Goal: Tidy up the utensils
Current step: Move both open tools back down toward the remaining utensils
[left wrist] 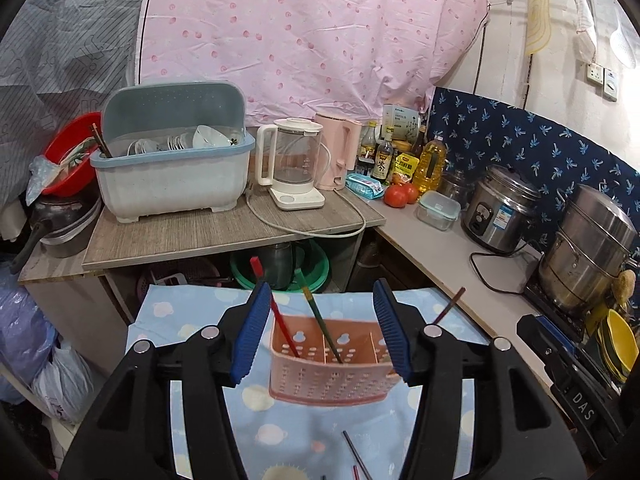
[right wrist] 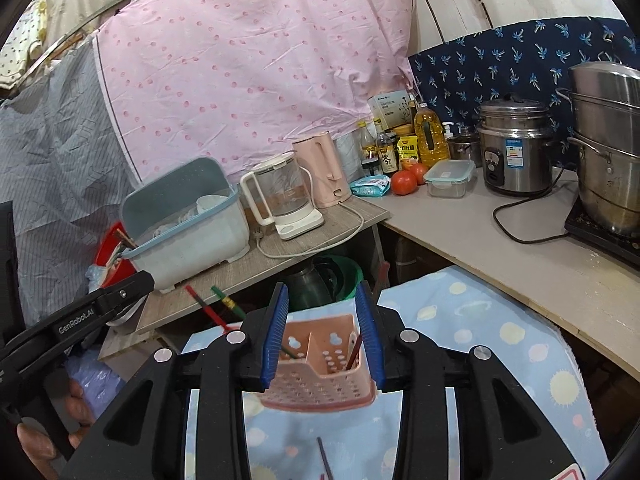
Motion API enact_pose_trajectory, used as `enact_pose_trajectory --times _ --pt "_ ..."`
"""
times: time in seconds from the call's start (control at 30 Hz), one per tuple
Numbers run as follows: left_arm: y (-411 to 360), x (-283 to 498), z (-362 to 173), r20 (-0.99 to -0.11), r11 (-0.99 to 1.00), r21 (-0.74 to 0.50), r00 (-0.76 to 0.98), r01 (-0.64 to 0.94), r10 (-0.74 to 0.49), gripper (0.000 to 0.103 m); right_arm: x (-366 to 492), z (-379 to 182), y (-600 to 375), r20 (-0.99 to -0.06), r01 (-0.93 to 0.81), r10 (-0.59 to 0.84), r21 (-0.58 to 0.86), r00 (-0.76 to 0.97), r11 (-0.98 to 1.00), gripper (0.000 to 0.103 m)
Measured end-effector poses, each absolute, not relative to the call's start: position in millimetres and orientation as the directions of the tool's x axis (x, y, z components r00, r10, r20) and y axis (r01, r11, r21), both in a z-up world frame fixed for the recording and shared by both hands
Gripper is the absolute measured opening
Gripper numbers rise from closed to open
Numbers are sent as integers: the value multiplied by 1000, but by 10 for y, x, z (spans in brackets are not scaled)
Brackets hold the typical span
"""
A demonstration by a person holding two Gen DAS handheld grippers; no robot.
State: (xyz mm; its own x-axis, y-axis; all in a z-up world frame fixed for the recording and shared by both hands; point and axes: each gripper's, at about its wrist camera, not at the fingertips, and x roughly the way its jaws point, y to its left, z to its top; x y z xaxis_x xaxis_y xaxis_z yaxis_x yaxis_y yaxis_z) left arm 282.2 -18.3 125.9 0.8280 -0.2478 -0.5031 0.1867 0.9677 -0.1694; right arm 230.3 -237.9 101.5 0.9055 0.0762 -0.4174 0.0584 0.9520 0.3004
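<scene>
Pink utensil holder between left gripper fingers; untouched.

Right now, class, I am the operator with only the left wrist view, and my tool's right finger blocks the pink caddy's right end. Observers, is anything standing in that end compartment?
Observer: Yes. The right wrist view shows one brown chopstick leaning in the right-end compartment of the pink caddy.
Operator: Is the right tool holding anything?
Observer: No. The right tool is open and empty, pointed at the caddy.
Operator: What is behind my own tool?
Observer: A bare hand shows at the lower left of the right wrist view, on the body of the left tool.
</scene>
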Motion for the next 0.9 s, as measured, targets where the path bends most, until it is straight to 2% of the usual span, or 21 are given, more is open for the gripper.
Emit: enact_pose_trajectory --times 0.27,0.7,0.9 --pt "-57 2214 923 -554 965 -162 790 208 -264 52 1673 627 -2326 -479 58 98 300 872 952 34" --pt "136 1276 -270 -733 970 -141 638 198 -236 52 821 -440 -2072 -670 85 41 154 742 984 34" --pt "144 902 -682 -797 966 -143 554 216 -241 52 616 -915 -1987 -742 87 53 149 668 985 33"
